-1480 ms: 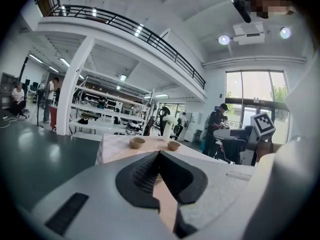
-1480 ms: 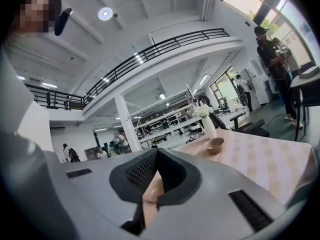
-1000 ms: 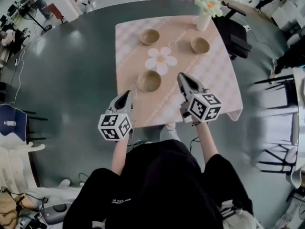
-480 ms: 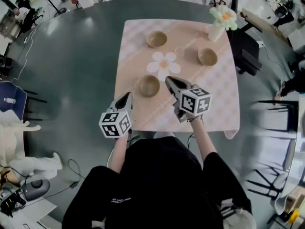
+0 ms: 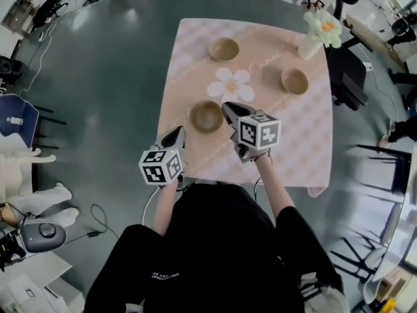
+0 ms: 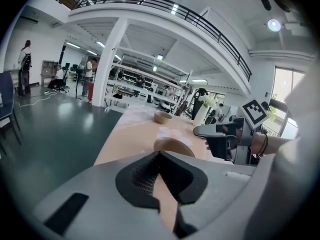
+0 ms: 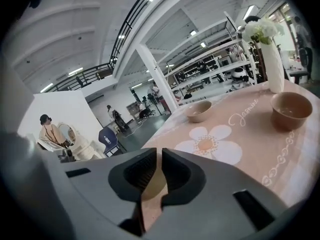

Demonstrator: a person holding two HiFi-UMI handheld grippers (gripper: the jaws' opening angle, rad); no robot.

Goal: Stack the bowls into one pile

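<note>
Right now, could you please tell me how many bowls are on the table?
3: near bowl beside the right gripper, far bowl beyond the flower print, right bowl near the vase. None seems hidden.

The only word that can be read is "Jasmine", in white cursive script (image 7: 250,113) on the pink tablecloth (image 7: 260,149). It lies ahead of the right gripper (image 7: 159,153) and off to its right, between the white flower print (image 7: 207,145) and a brown bowl (image 7: 291,109). From the head view the same script is too faint to read. The cube (image 5: 259,130) on that gripper carries black-and-white square markers, patterns rather than letters. A small line of white print (image 5: 163,276) on the person's black top is too small to read.
</note>
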